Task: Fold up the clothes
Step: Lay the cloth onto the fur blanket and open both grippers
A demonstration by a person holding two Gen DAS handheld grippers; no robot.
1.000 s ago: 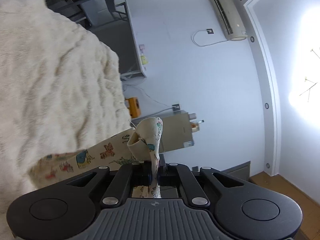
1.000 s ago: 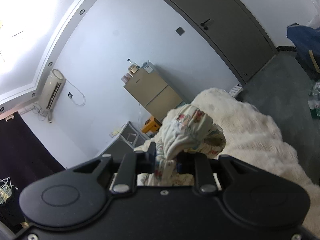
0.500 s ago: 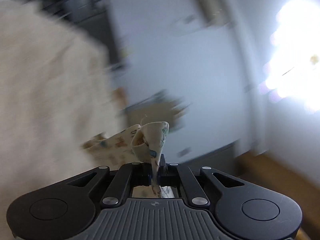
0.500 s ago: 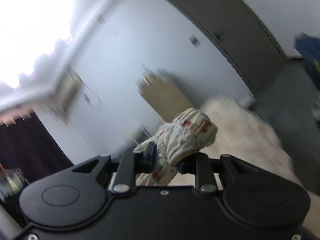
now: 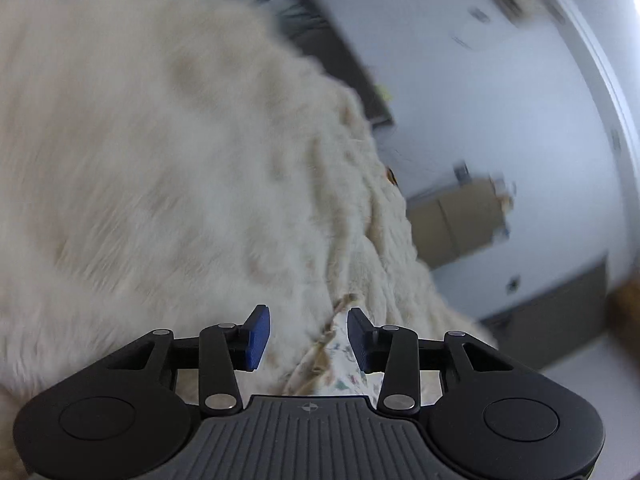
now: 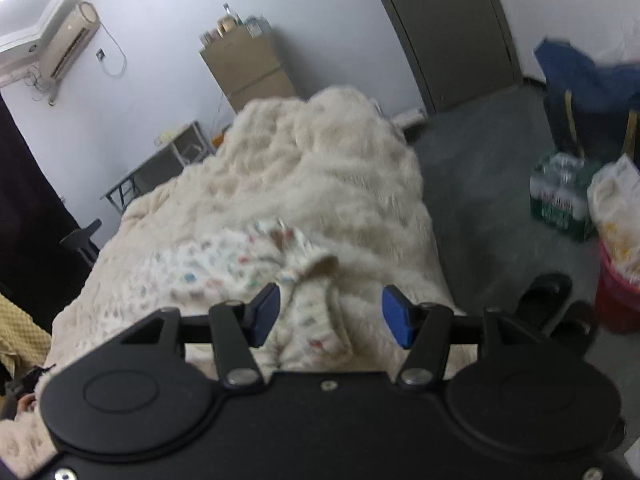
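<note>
Both tongs [image 5: 308,334] [image 6: 330,316] spread wide; printed garment [image 6: 240,264] lies between, on fluffy blanket [image 6: 320,160].

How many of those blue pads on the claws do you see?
4. Two on the left claw, either side of the printed garment; two on the right claw, spread wide over the same garment on the blanket.

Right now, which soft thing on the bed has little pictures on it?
The small printed garment, lying between the open right gripper fingers. The fluffy blanket under it is plain cream.
</note>
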